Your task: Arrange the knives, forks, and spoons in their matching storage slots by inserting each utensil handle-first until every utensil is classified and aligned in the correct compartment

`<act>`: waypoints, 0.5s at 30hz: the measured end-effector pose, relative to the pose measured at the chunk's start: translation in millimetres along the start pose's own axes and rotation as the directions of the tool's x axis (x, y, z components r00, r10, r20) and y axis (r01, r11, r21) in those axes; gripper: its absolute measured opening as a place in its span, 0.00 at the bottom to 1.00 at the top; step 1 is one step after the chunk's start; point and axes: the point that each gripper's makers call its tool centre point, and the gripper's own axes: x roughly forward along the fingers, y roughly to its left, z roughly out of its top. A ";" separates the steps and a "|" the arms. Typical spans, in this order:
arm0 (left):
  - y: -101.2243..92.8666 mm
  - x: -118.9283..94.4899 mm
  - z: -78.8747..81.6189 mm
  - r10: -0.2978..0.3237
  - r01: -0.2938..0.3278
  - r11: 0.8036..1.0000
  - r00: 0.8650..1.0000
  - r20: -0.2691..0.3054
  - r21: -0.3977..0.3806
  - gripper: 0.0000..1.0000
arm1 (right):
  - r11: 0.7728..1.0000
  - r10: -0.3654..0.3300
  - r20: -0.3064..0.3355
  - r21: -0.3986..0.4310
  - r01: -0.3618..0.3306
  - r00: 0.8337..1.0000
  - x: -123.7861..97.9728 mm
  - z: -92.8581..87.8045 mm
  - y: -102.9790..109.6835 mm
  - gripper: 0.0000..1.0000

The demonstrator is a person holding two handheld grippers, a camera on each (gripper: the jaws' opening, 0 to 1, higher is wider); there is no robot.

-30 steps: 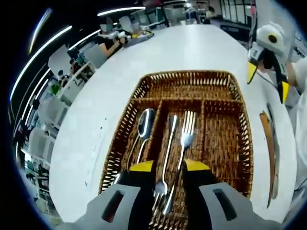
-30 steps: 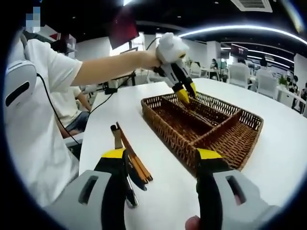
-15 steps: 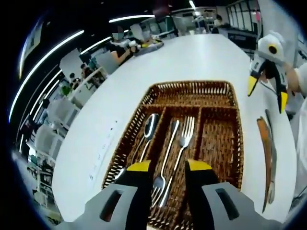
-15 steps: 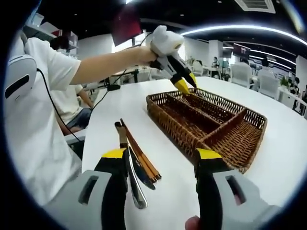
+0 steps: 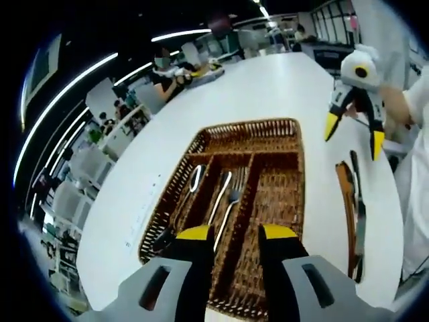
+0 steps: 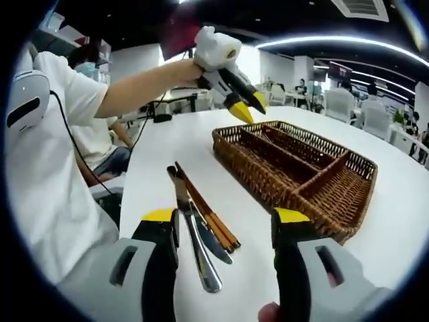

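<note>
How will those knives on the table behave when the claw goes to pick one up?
The knives look like stiff metal, so probably no flex. Polished blades lying flat on the smooth white table may slip or skate. They lie bunched together, so neighbours will likely shift too.

Wicker tray (image 5: 289,176) holding spoon (image 5: 190,190) and forks (image 5: 228,201), knives (image 5: 352,208) beside it on table (image 5: 268,84)

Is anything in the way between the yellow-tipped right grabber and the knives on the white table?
Nothing visible. The right gripper is open just above the wooden-handled and steel knives, with bare white table around them. The brown wicker tray lies off to the side.
</note>
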 end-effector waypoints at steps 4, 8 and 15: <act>-31.1 -6.0 2.3 -0.009 0.009 1.000 1.000 0.004 0.022 0.25 | 1.000 -0.004 0.005 -0.003 0.004 1.000 -1.7 -1.7 3.3 0.57; -59.9 -7.4 3.2 -0.022 0.021 0.999 1.000 0.009 0.040 0.26 | 1.000 -0.006 0.004 -0.005 0.006 1.000 -2.2 -3.7 6.6 0.57; -85.5 -13.2 -1.8 -0.094 0.093 0.993 0.996 0.004 0.070 0.26 | 1.000 0.012 0.004 -0.012 -0.012 1.000 -1.3 -4.0 18.7 0.57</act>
